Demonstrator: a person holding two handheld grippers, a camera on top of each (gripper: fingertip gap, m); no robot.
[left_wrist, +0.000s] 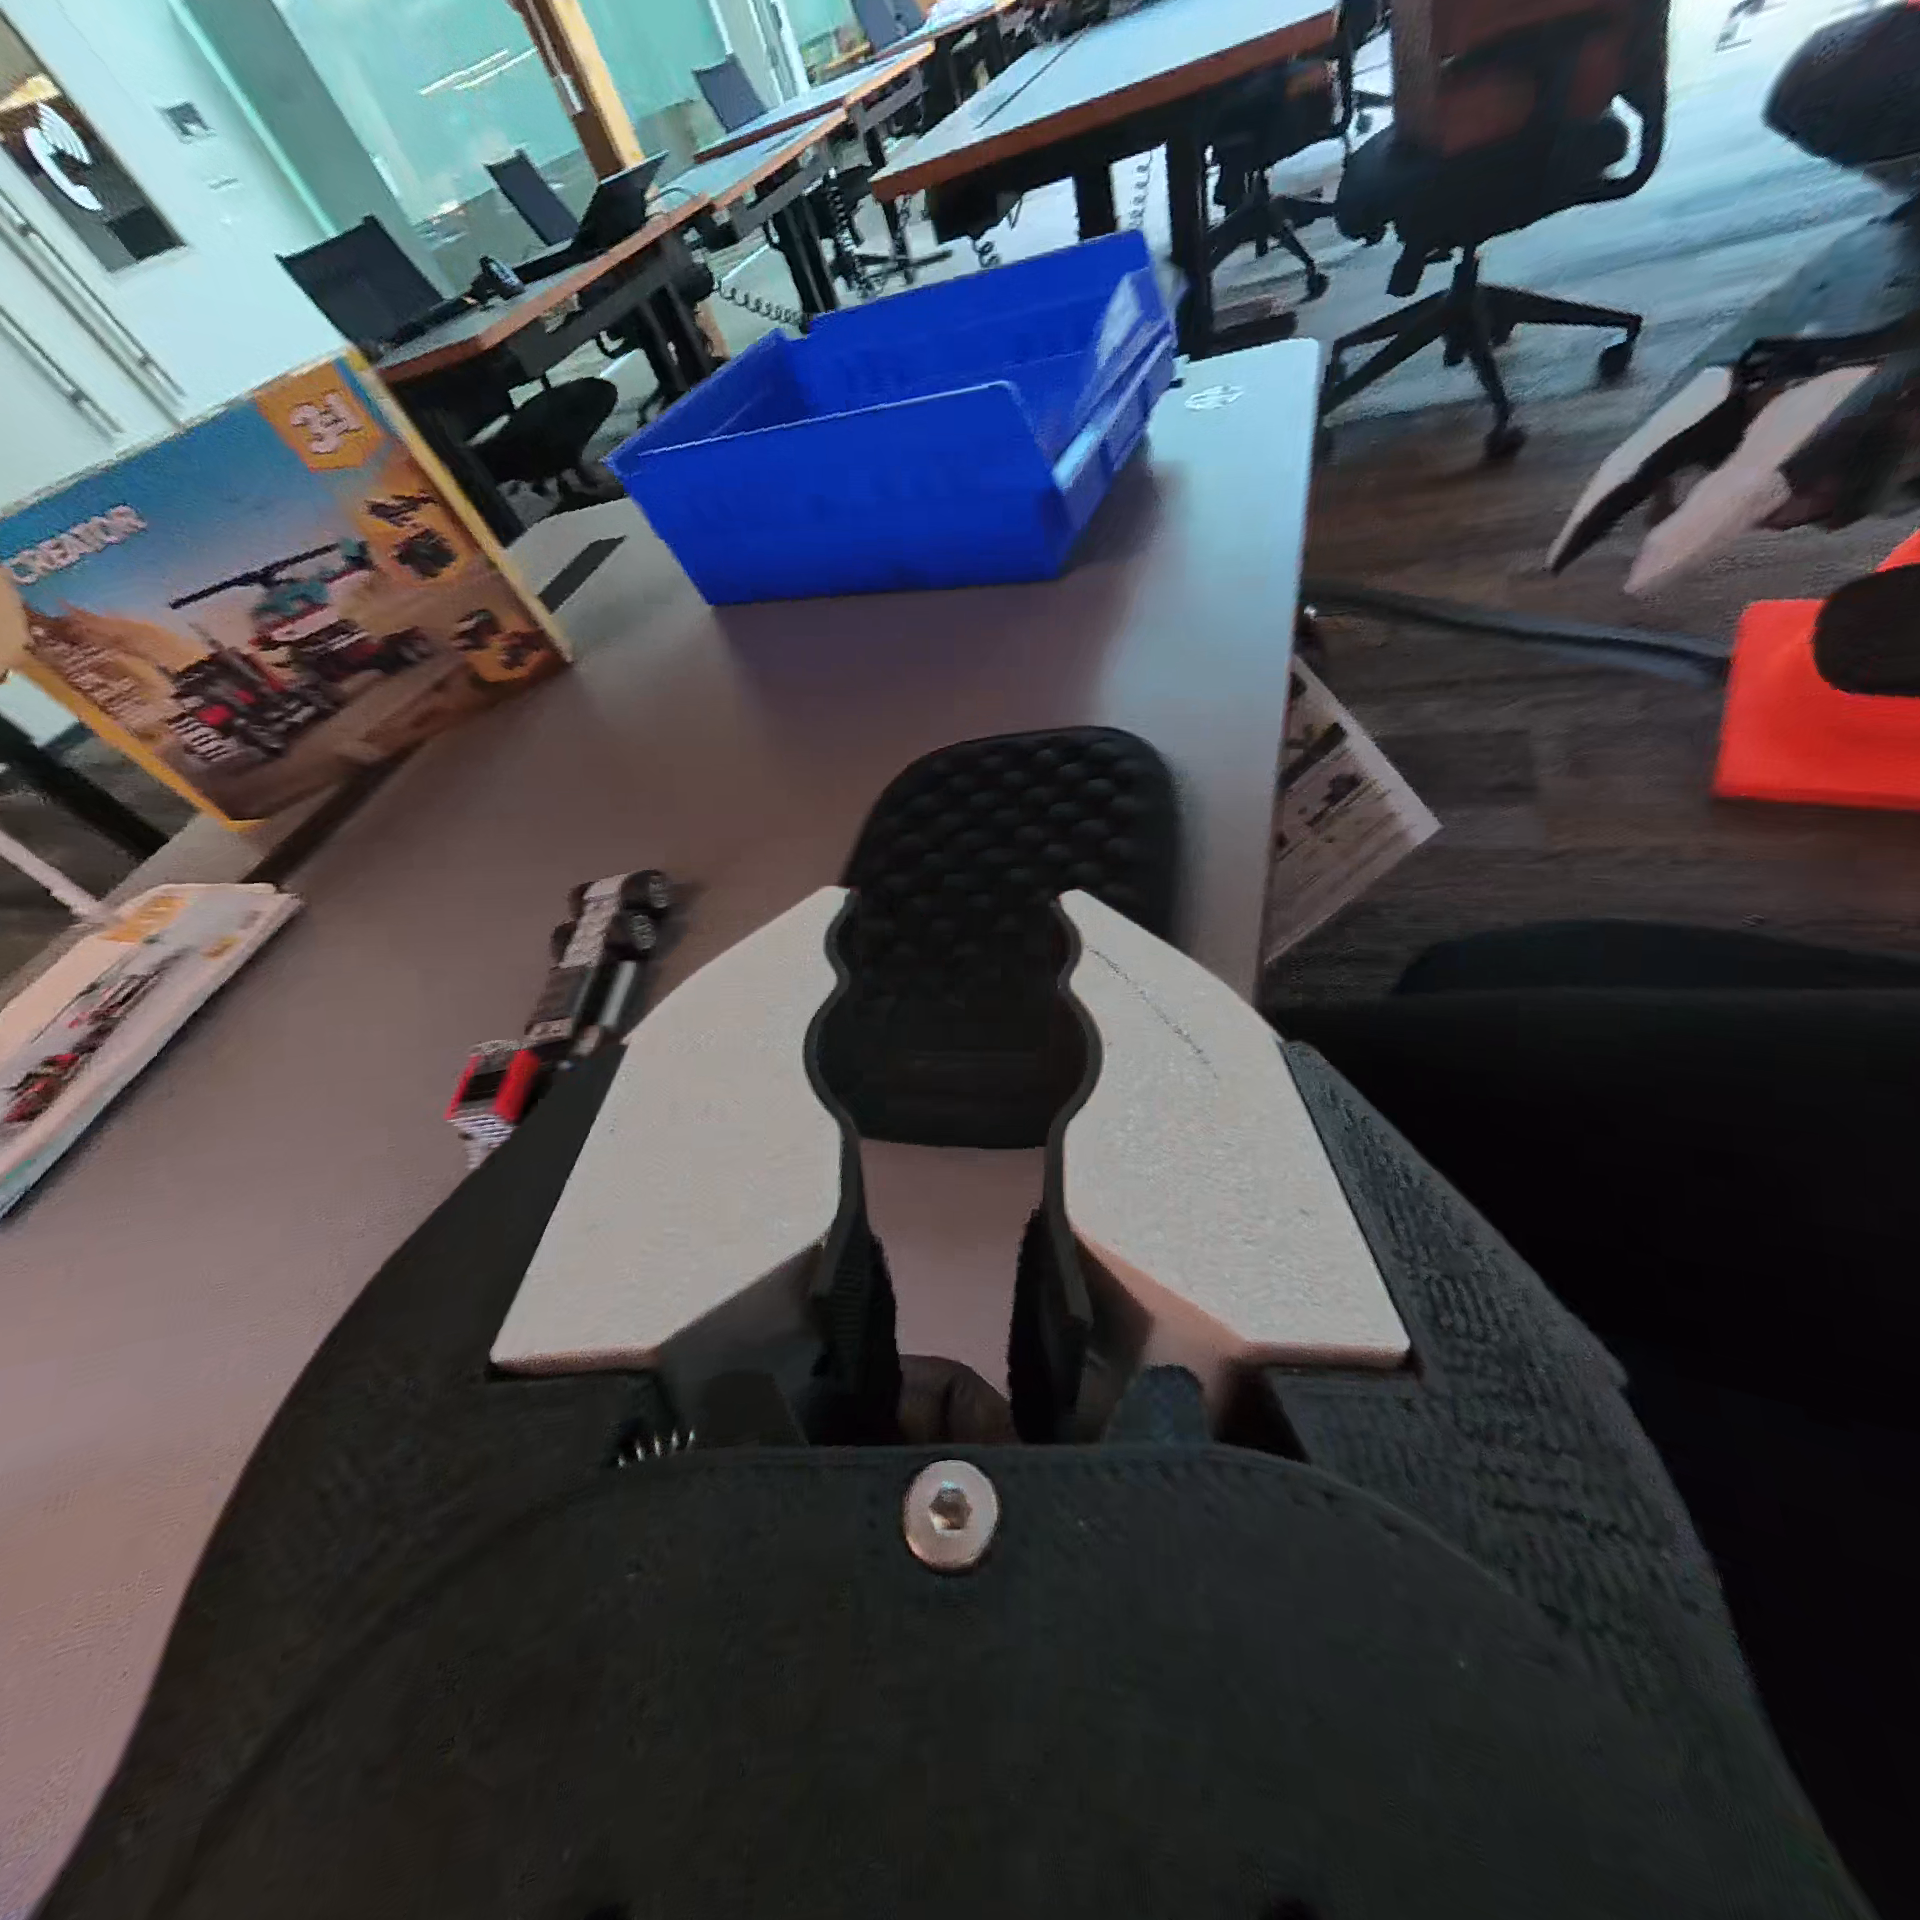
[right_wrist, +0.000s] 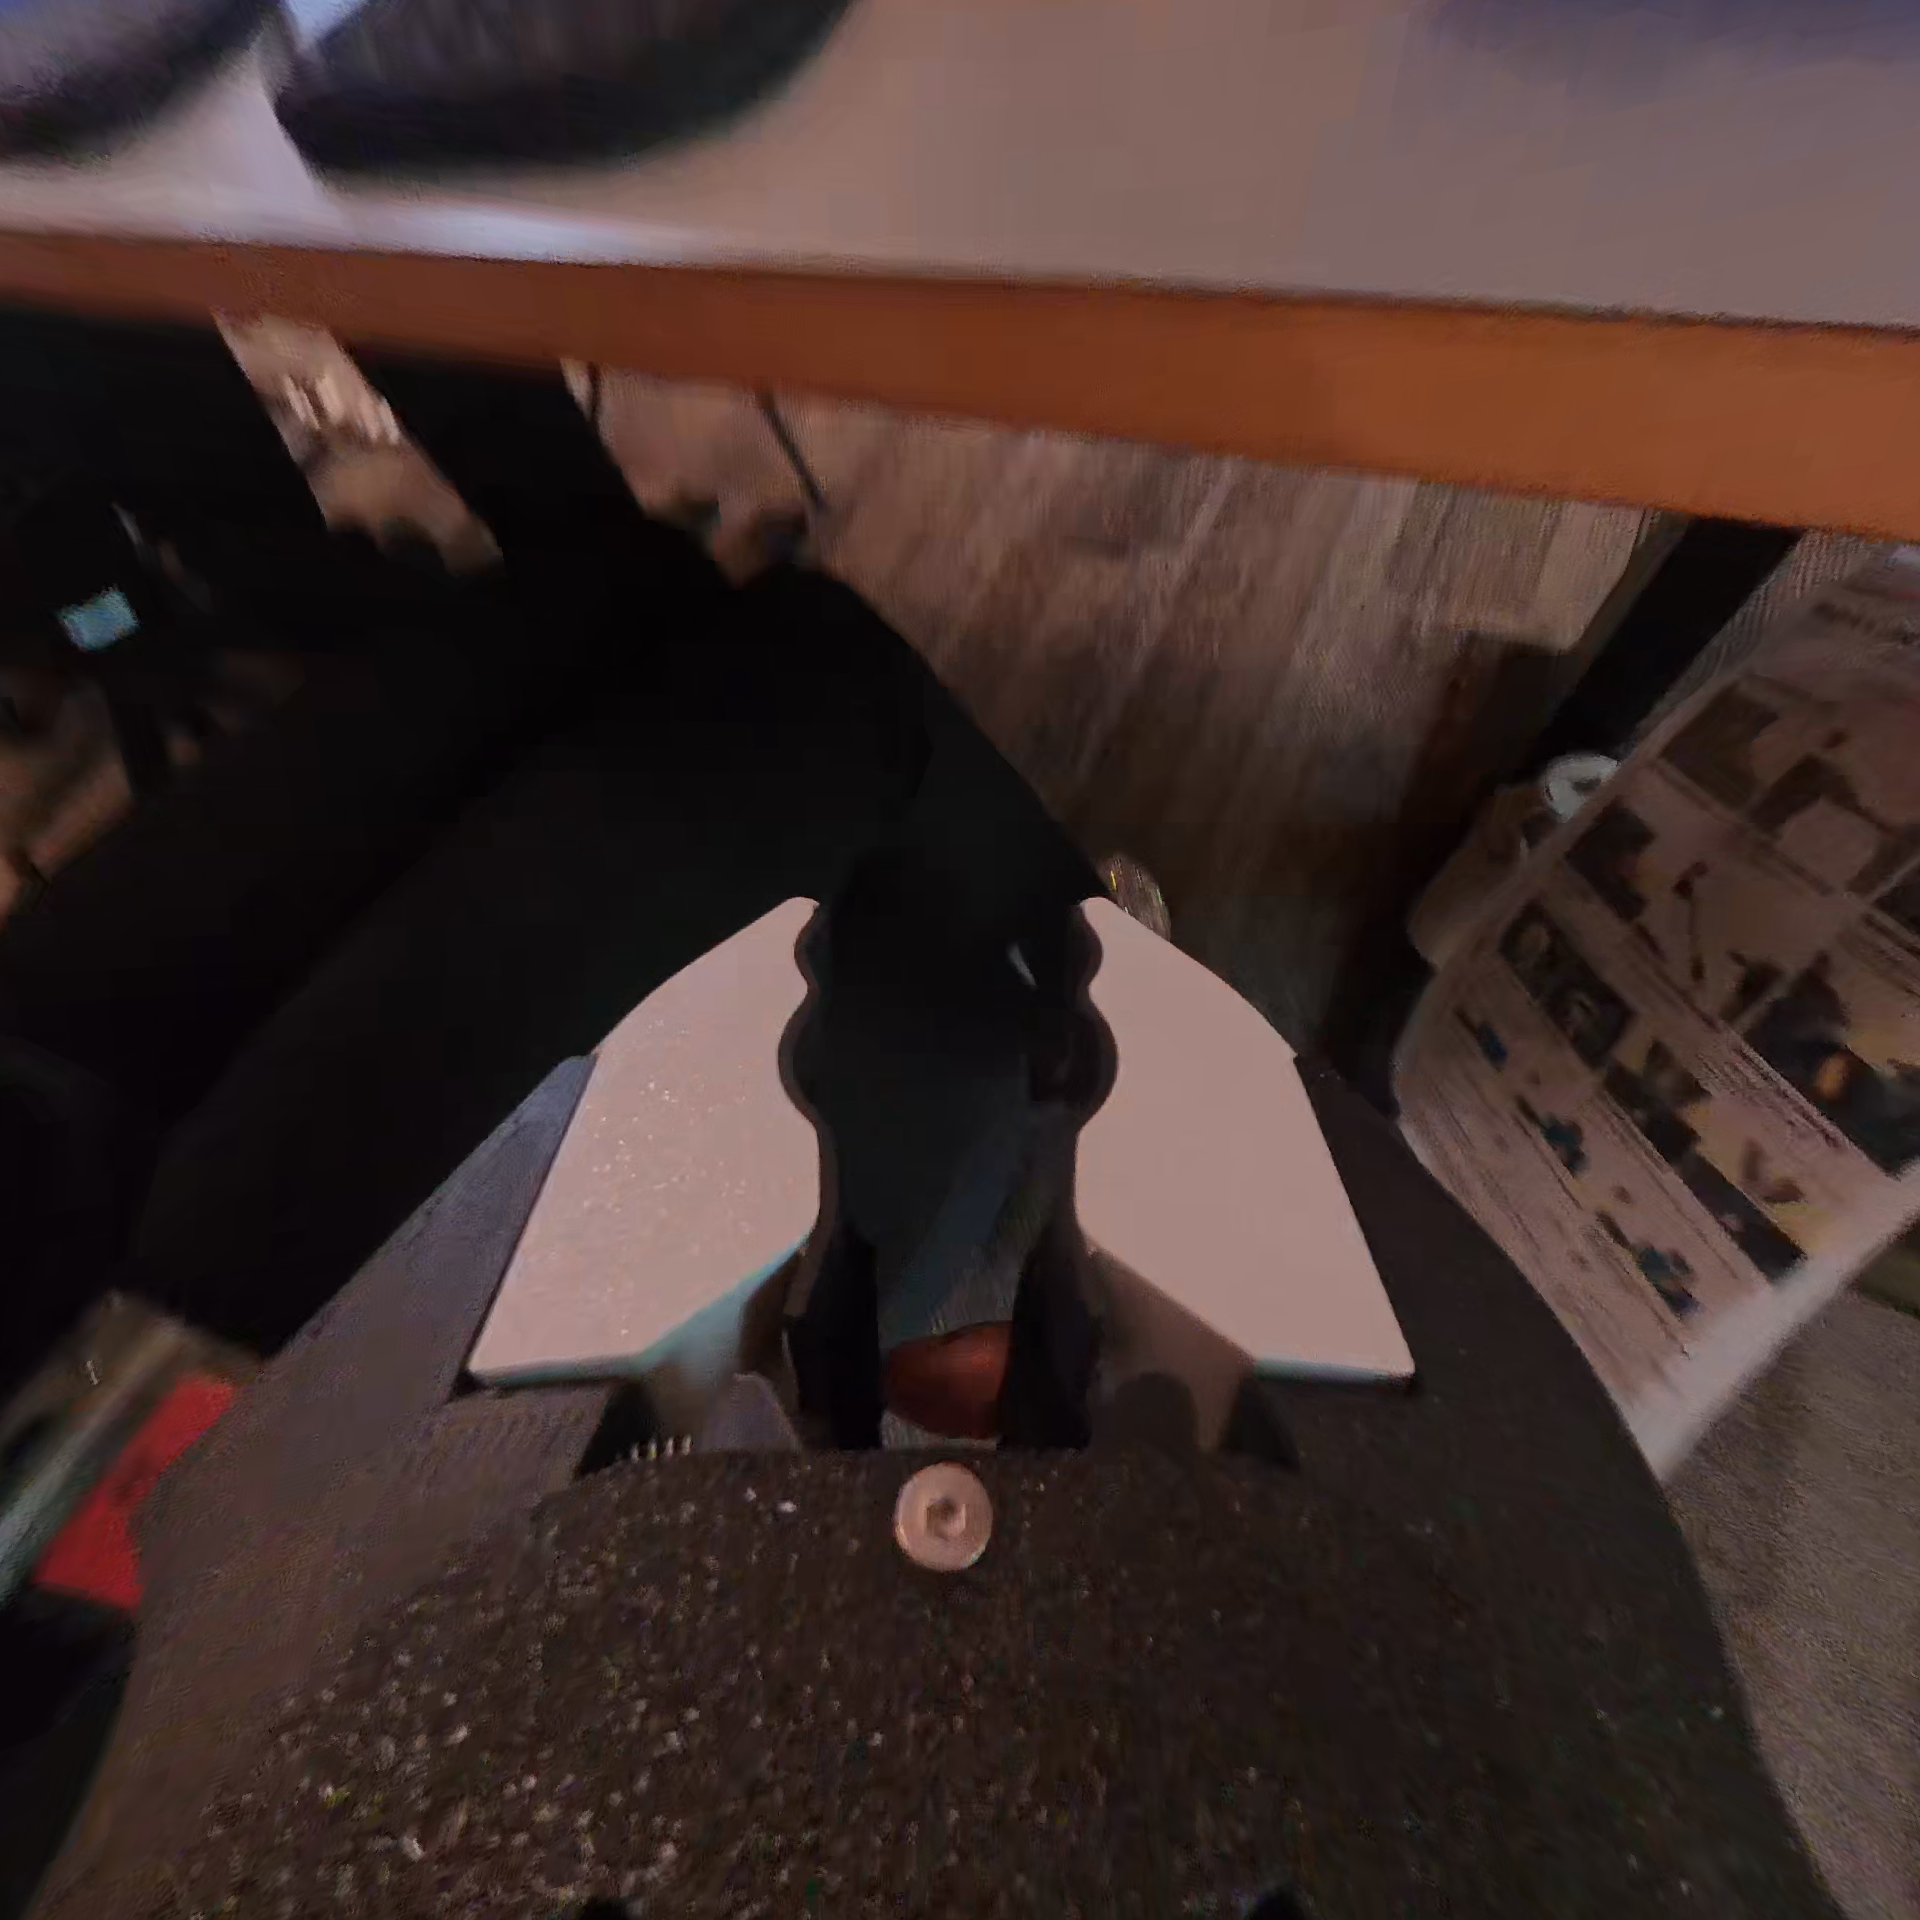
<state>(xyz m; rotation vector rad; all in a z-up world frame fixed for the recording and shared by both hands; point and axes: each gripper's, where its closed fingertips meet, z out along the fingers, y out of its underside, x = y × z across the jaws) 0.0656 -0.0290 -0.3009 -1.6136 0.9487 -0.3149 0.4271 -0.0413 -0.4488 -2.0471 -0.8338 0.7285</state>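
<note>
Left fingers (left_wrist: 727, 1039) around black pad (left_wrist: 1013, 821)

- The left gripper (left_wrist: 951, 914) is hovering over the near right part of the grey tabletop (left_wrist: 883, 675), its pale fingers (left_wrist: 727, 1039) standing apart.
- A black dimpled pad (left_wrist: 1013, 821) is lying on the tabletop near its right edge, showing between and beyond the fingertips; contact with the fingers cannot be confirmed.
- A brick-built toy truck (left_wrist: 582, 997) is lying just left of the gripper.
- A blue bin (left_wrist: 904, 436) is sitting toward the far right corner.
- A printed toy box (left_wrist: 260, 603) is standing at the left edge, with a booklet (left_wrist: 125, 1018) lying nearer.
- The right gripper (left_wrist: 1621, 551) is hanging beyond the right edge, over the floor, above an orange object (left_wrist: 1787, 717); its fingers are parted.
- A printed sheet (left_wrist: 1340, 810) is hanging off the right edge.
</note>
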